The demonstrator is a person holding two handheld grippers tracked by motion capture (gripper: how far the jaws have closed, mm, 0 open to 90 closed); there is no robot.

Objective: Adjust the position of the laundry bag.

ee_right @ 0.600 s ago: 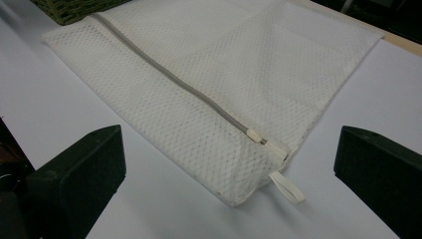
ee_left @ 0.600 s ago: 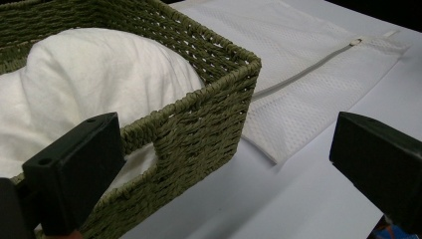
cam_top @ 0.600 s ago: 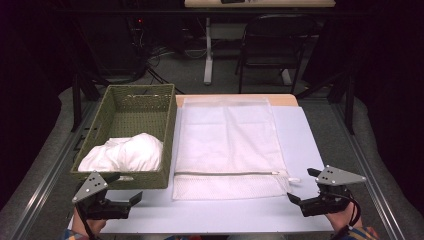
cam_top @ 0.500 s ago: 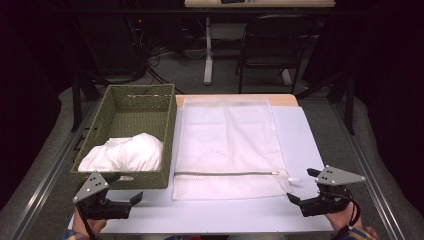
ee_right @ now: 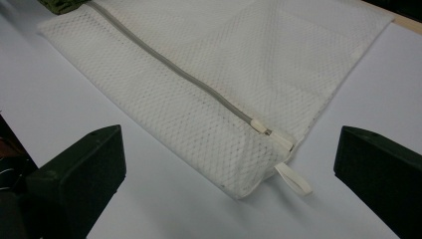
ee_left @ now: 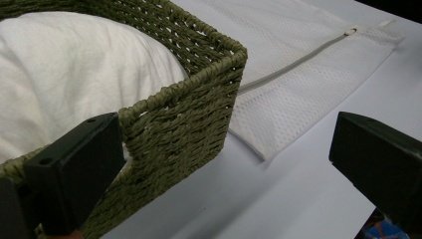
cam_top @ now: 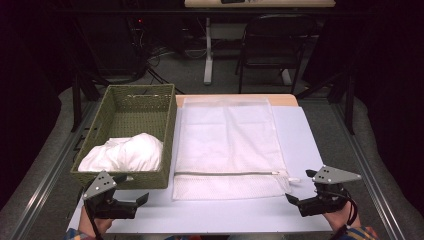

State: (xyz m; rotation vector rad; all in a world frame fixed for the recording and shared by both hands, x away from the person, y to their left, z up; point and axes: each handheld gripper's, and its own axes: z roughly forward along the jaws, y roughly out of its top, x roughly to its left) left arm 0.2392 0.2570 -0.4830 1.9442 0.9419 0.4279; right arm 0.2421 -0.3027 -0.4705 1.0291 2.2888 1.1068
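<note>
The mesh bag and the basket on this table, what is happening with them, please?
A person holds a gripper in each hand at the near table edge. The left gripper is open beside the green woven basket, which holds a white cloth. The right gripper is open near the zipper end of the white mesh bag, which lies flat and zipped shut. Neither gripper holds anything yet.

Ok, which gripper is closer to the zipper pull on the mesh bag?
Right. The right gripper sits open just beside the zipper pull, at the mesh bag's near corner; the left gripper is open by the basket.
</note>
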